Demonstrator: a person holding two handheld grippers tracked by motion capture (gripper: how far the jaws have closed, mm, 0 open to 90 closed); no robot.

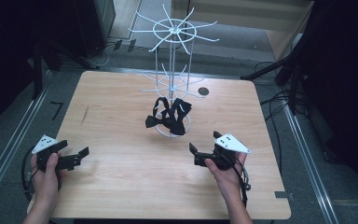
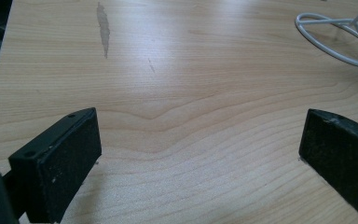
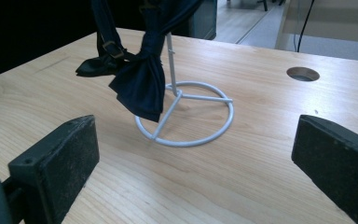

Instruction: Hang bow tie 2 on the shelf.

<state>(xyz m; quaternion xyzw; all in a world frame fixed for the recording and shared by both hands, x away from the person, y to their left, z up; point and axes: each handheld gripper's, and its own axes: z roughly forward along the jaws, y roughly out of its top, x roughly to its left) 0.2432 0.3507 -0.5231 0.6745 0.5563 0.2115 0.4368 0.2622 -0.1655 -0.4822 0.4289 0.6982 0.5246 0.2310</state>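
- I hold my left hand-held gripper (image 1: 81,153) low over the tabletop (image 1: 121,186). Its jaws are wide apart and hold nothing.
- My right hand-held gripper (image 1: 193,150) is the same: jaws wide apart, nothing between them. It points at the white wire stand (image 1: 173,56).
- Two black bow ties (image 1: 168,119) hang by their straps from the low arms of the stand. They hang just above its ring foot (image 3: 186,116).
- I think the job now is to take a bow tie off the stand. The right side is nearer, so I would use it.
- I would go in slowly and pinch the soft bow, not the thin wire.
- Then I would lift the strap up and off its arm, so the stand does not tip.
- My left side can hold the ring foot down if the stand wobbles.
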